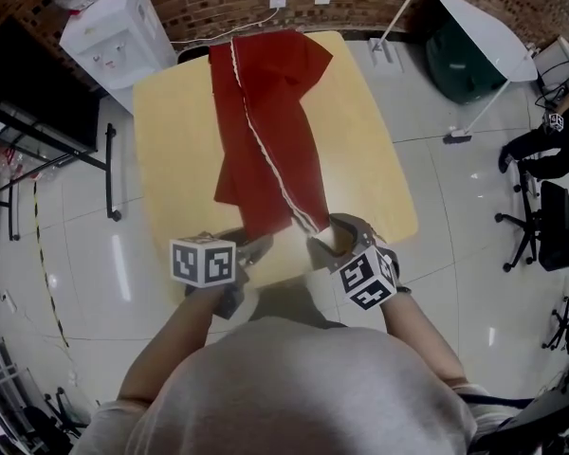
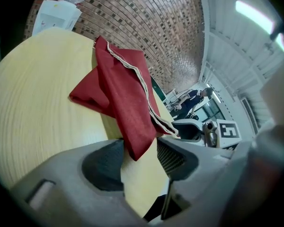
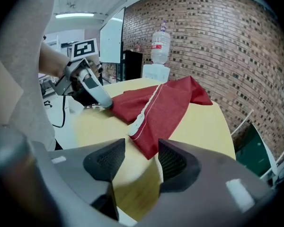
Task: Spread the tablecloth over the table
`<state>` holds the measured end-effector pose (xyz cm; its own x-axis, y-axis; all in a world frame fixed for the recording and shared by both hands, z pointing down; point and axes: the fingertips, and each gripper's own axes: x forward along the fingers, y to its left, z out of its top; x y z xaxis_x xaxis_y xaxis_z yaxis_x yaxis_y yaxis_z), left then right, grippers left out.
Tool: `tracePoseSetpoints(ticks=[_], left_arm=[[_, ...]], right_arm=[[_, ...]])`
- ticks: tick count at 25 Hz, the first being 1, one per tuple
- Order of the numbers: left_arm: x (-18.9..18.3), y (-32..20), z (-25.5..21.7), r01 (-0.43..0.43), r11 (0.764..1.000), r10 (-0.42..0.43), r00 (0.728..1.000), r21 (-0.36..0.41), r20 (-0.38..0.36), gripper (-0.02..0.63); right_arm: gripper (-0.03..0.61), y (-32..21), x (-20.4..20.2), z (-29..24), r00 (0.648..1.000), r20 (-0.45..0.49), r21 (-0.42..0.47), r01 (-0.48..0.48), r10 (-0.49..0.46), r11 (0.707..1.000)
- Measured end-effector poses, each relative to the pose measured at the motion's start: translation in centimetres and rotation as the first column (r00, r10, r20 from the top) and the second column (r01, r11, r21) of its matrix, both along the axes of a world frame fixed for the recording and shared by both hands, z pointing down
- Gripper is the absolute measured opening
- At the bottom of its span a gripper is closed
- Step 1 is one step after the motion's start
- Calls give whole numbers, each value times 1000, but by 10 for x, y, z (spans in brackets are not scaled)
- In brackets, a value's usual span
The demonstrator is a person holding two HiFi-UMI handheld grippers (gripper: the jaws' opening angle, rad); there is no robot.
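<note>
A red tablecloth with a white trim lies bunched in a long strip down the middle of the yellow wooden table, from the far edge to the near edge. My left gripper and right gripper sit side by side at the cloth's near end. In the left gripper view the open gripper has a cloth corner hanging loose between its jaws. In the right gripper view the gripper is open too, with the near corner of the cloth lying between the jaws, not pinched.
A white water dispenser stands beyond the table's far left corner. A white tilted board on a stand is at the back right. A seated person and black office chairs are at the right. A black screen stands at the left.
</note>
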<state>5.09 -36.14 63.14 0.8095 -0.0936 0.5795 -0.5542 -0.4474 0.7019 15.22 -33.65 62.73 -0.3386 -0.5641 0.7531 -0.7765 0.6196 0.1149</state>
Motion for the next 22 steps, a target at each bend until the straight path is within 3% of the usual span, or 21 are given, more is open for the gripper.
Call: tracePoseSetpoints(ticks=[3, 7, 9, 11, 13, 22], left_arm=[[4, -3, 2, 2, 1000, -2, 1000, -18, 8, 211], [5, -5, 10, 21, 998, -18, 998, -53, 54, 109], [3, -7, 13, 25, 998, -21, 997, -57, 70, 37], [3, -7, 14, 22, 997, -17, 998, -73, 68, 14], [2, -6, 15, 17, 996, -12, 998, -84, 63, 12], [-6, -16, -11, 74, 997, -74, 996, -15, 43, 11]], right_arm=[[210, -7, -2, 4, 998, -57, 32, 10, -8, 999], [205, -16, -2, 10, 995, -97, 39, 5, -1, 999], [147, -18, -1, 12, 994, -110, 34, -2, 6, 999], [49, -20, 1, 12, 994, -105, 22, -24, 26, 999], [15, -22, 5, 10, 996, -71, 3, -49, 49, 999], [9, -33, 15, -15, 973, 181, -73, -133, 144, 988]])
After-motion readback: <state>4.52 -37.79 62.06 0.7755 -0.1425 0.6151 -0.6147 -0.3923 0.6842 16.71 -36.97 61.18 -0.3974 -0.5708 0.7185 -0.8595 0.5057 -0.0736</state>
